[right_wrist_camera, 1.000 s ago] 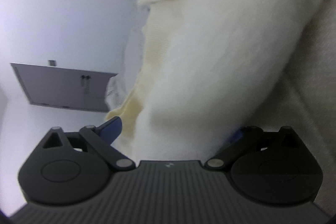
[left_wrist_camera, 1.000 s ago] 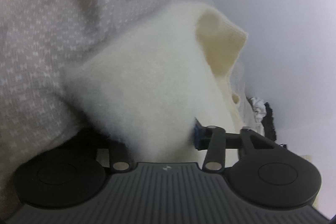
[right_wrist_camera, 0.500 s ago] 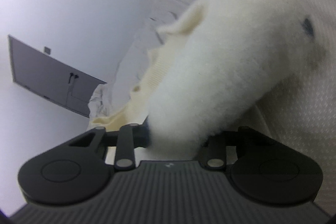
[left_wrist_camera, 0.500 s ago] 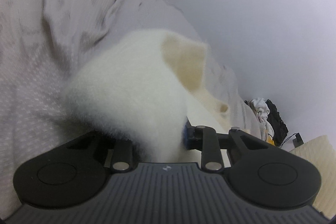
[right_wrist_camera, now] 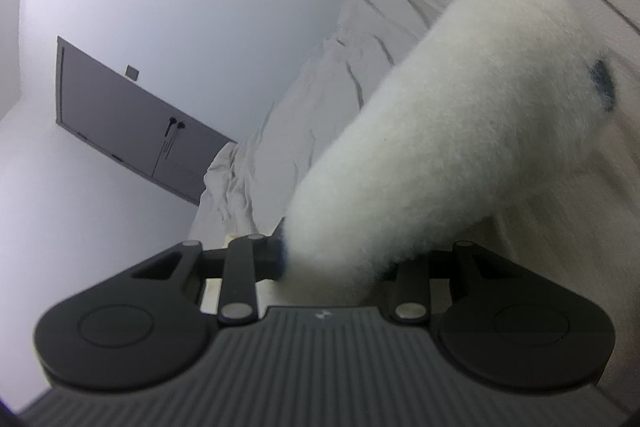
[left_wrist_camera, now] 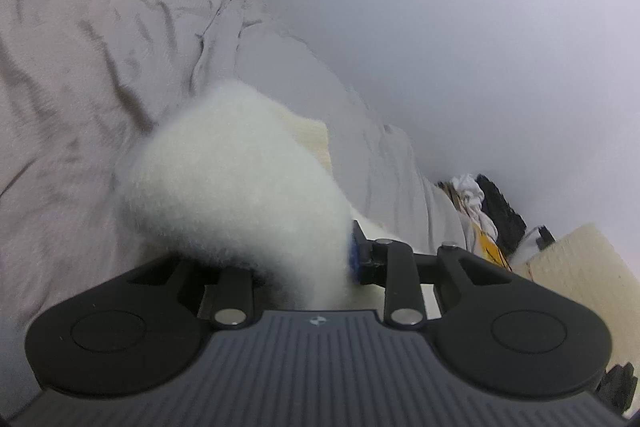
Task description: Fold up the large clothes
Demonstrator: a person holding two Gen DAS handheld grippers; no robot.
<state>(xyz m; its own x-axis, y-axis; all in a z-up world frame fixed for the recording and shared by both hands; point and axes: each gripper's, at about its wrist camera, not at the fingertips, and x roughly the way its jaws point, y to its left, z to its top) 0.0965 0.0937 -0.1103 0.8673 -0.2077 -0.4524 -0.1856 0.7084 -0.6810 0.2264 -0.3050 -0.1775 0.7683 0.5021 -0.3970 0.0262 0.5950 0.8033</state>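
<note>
A fluffy white fleece garment [left_wrist_camera: 240,195] with a cream knit edge [left_wrist_camera: 310,135] bulges up from between the jaws in the left wrist view. My left gripper [left_wrist_camera: 292,259] grips it. Its blue pad [left_wrist_camera: 354,251] presses into the fleece, the jaws are opening a little, and the other finger is buried. In the right wrist view the same garment [right_wrist_camera: 460,131] rises as a thick roll with a dark spot [right_wrist_camera: 602,83]. My right gripper [right_wrist_camera: 340,259] is shut on it. Both hold the garment above the bed.
Crumpled grey bedding [left_wrist_camera: 80,67] covers the bed below and to the left. A heap of clothes [left_wrist_camera: 480,203] and a cream block [left_wrist_camera: 580,259] sit at the far right. A plain wall is behind, with a grey door [right_wrist_camera: 120,119].
Both grippers have risen and rolled, lifting the fleece off the bedding. The right jaws, wide apart a second ago, have closed on the fleece. More wall and bed show now.
</note>
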